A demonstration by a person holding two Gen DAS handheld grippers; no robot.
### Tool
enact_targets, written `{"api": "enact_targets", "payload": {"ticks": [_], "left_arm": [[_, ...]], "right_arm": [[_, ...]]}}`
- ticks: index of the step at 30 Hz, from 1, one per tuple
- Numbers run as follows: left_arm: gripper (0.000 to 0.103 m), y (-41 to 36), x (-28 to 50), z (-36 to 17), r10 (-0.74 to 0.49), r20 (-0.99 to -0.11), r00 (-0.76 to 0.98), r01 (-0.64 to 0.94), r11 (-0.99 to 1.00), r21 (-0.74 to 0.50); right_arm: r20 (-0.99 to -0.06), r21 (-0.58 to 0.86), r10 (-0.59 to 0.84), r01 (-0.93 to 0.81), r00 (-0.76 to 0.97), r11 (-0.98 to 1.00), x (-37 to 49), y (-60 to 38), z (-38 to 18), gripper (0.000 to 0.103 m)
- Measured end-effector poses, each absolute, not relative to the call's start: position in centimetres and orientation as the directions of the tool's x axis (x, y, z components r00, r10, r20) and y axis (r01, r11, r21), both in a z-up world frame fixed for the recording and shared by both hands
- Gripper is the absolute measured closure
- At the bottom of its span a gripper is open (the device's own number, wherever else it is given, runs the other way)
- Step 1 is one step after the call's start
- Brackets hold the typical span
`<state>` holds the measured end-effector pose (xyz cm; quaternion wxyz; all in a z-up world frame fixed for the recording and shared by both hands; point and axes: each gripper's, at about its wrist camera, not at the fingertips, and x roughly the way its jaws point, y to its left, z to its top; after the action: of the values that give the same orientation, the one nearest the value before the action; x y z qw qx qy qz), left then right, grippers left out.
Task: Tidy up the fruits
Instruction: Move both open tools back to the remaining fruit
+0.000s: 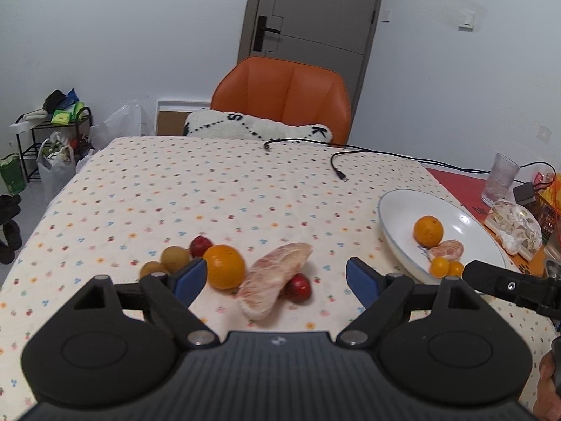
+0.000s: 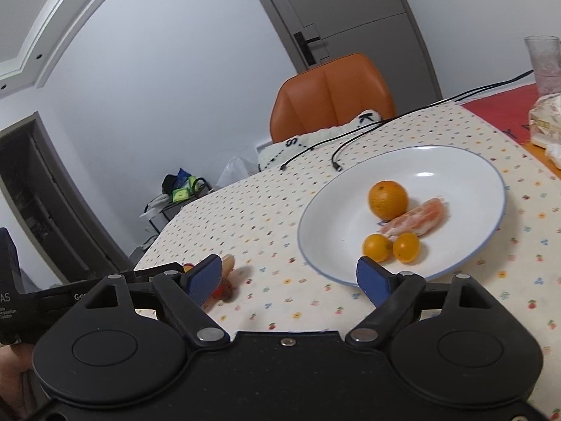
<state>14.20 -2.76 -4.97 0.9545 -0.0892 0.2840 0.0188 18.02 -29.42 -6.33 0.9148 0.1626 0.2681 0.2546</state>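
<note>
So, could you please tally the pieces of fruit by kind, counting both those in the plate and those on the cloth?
Oranges: 2, one in the plate, one on the cloth
Small orange citrus: 2
Peeled pink citrus segments: 2
Small red fruits: 2
Small yellow-brown fruits: 2
Total: 10

l claw (image 1: 275, 279) wide, empty | r claw (image 2: 290, 278) wide, empty
</note>
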Motion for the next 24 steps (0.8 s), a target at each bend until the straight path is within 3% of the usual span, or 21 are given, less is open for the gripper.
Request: {"api": "enact_targets", "payload": {"ticks": [21,24], "left_arm": [[0.019,2.4,13.3,-5.9,0.028,-0.537,0.843,-0.161,0.966,-0.201],[0.021,3.0,13.4,-6.1,0.034,-0.540,0.841,-0.170,0.964,-0.204]], "right_arm": [[-0.450,0.394,0.606,-0.463,0.656,0.794,18.7,-23.9,-6.5,0.021],[-0.459,0.391,0.609,-0.469,0.647,0.792,18.9,-23.2,-6.6,0.024]]}}
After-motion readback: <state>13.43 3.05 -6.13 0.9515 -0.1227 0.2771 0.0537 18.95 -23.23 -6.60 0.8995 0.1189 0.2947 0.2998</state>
